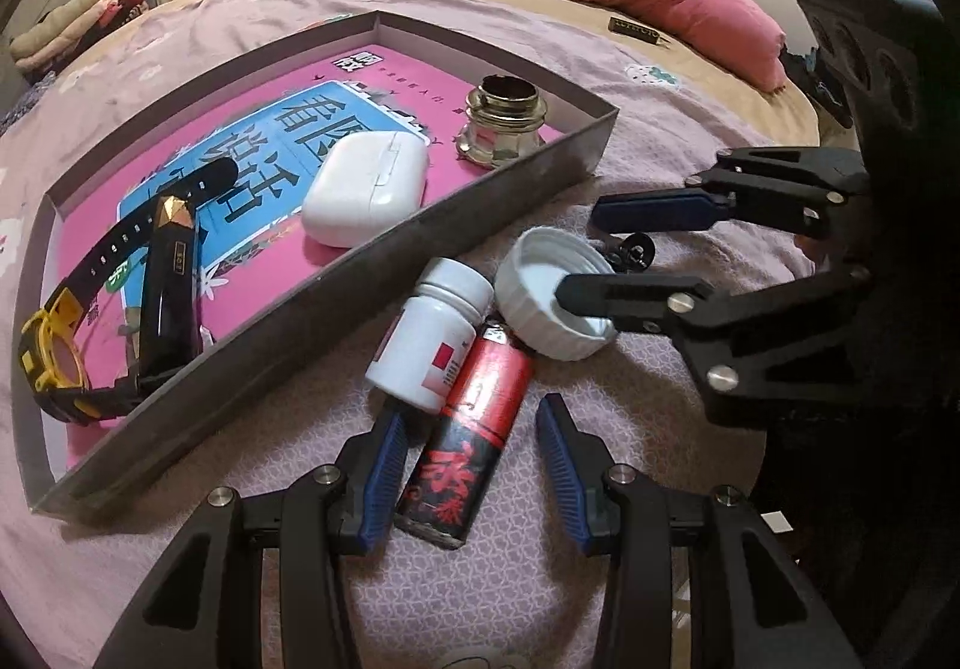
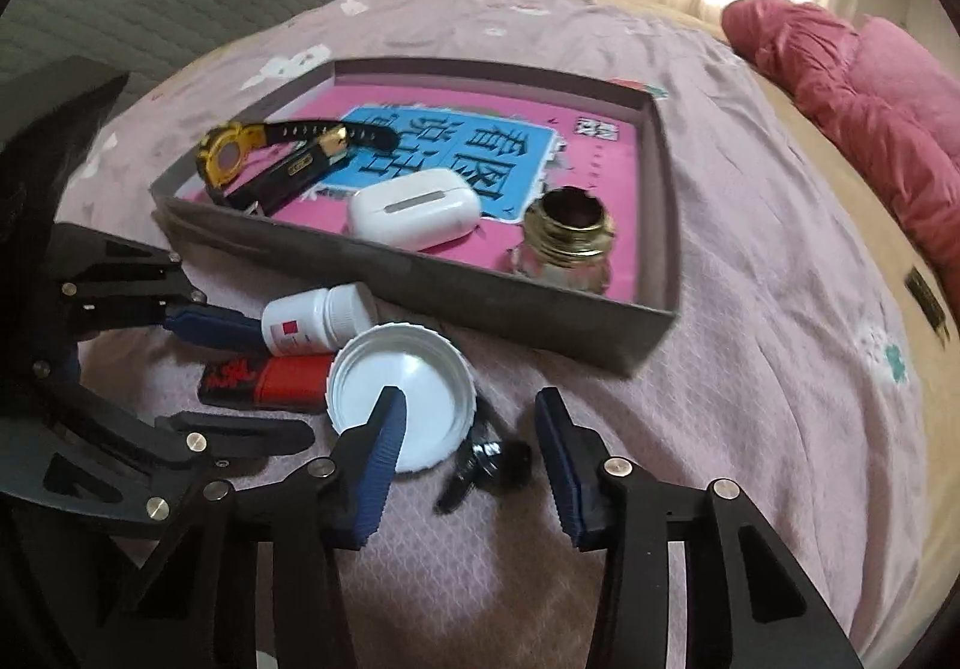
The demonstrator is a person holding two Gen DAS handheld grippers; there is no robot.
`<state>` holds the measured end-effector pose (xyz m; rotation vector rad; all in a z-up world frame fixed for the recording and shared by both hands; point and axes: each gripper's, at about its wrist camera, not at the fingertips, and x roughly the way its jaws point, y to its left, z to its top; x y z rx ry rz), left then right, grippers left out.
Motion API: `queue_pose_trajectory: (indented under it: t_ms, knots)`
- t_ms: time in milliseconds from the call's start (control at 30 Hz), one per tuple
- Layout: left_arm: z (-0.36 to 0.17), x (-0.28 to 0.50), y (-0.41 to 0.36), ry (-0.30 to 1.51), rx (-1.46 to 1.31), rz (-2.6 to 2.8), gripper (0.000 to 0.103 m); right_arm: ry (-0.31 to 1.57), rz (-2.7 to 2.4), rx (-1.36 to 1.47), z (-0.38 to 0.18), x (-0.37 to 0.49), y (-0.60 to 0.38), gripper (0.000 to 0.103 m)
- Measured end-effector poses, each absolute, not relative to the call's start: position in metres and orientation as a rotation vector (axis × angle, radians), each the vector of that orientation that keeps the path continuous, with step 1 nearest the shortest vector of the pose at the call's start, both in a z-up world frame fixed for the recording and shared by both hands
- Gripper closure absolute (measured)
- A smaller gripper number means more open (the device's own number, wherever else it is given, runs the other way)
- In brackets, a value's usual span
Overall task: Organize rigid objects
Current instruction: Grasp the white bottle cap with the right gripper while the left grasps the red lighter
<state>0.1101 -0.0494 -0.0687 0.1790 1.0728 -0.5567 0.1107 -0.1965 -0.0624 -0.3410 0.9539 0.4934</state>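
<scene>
Looking down thru both wrist cams at a bed covered with a pale pink patterned sheet [image 1: 468,597], I've got two claws over a small pile of loose items. Far left in the left wrist view: a shallow grey cardboard box [image 1: 360,273] w/ a pink-and-blue printed book lining its floor. Inside, left to right: a black-and-yellow plastic wristwatch [image 1: 54,351], a glossy black bar w/ a gold faceted tip [image 1: 171,285] lying against the strap, a white rounded plastic earbud case [image 1: 366,192], and a squat clear glass jar w/ a gold threaded neck [image 1: 504,126], lid off, near the box's far right corner.

Just outside the box's near wall lie a small white plastic pill bottle w/ a red square on its label [image 1: 429,333] and, touching it, a red-and-black lighter [image 1: 465,447]. My left claw [image 1: 474,465] straddles the lighter, jaws about half open; the left pad is touching or nearly touching the lighter, the right pad stands clear, so no grip.

Right of those: a white ribbed plastic screw cap [image 2: 399,399], open side up, its rim against the lighter's top. My right claw [image 2: 468,429] sits at medium width, one finger inside the cap, the other outside it w/ a gap, so nothing is clamped. Between the fingers lies a small black clip-like piece [image 2: 486,459]; can't tell what it is. Far right, a rumpled pink quilt [image 2: 858,87].
</scene>
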Motion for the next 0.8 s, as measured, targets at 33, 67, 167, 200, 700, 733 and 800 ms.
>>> queue_pose_trajectory:
  t_ms: [33, 67, 167, 200, 700, 733, 800]
  knots:
    - [-0.069, 0.11, -0.05, 1.072, 0.179, -0.554, 0.058, 0.953, 0.5, -0.339, -0.062, 0.113, -0.196, 0.061]
    - [-0.069, 0.109, -0.05, 1.072, 0.178, -0.55, 0.058, 0.95, 0.508, -0.336, -0.062, 0.117, -0.195, 0.062]
    - [-0.069, 0.109, -0.05, 1.073, 0.173, -0.547, 0.058, 0.969, 0.53, -0.313, -0.062, 0.126, -0.196, 0.062]
    - [-0.069, 0.108, -0.049, 1.074, 0.169, -0.548, 0.058, 0.981, 0.537, -0.293, -0.061, 0.128, -0.199, 0.062]
    - [-0.068, 0.108, -0.049, 1.069, 0.154, -0.535, 0.058, 0.981, 0.675, -0.339, -0.057, 0.12, -0.183, 0.04]
    - [-0.069, 0.109, -0.049, 1.068, 0.153, -0.534, 0.059, 0.987, 0.681, -0.343, -0.058, 0.12, -0.183, 0.04]
    - [-0.069, 0.11, -0.048, 1.069, 0.149, -0.531, 0.059, 1.0, 0.704, -0.335, -0.058, 0.118, -0.184, 0.04]
